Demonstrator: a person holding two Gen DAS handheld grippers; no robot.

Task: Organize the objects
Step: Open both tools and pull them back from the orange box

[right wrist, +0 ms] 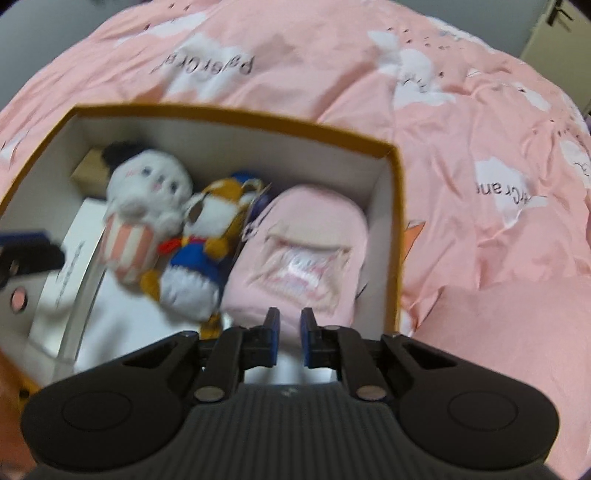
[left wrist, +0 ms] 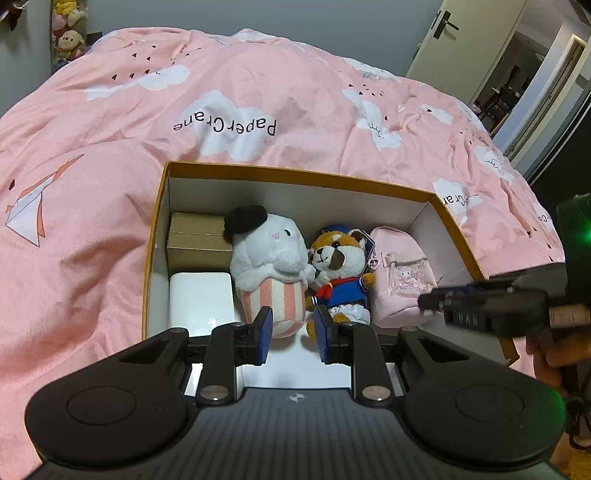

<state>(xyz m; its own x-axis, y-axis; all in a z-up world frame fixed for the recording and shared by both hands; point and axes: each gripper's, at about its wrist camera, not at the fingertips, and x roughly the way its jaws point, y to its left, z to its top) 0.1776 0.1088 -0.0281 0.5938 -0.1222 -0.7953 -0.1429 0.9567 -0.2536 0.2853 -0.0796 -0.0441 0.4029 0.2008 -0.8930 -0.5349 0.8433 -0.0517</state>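
An orange-rimmed box (left wrist: 295,173) (right wrist: 236,118) lies on the bed. Inside it a white plush (left wrist: 266,254) (right wrist: 147,184) with a black beret leans against a red panda plush (left wrist: 336,266) (right wrist: 207,236) in a blue sailor suit. A pink mini backpack (left wrist: 399,277) (right wrist: 303,251) fills the right end. My left gripper (left wrist: 294,332) hangs open and empty just in front of the two plush toys. My right gripper (right wrist: 290,332) (left wrist: 424,302) hovers over the backpack's near right corner, its jaws nearly together with nothing between them.
Two brown cartons (left wrist: 195,236) and a white carton (left wrist: 199,299) fill the box's left end. A pink bedcover (left wrist: 221,92) surrounds the box. A hand (left wrist: 554,354) holds the right gripper. An open door (left wrist: 461,37) stands far right, plush toys (left wrist: 68,33) far left.
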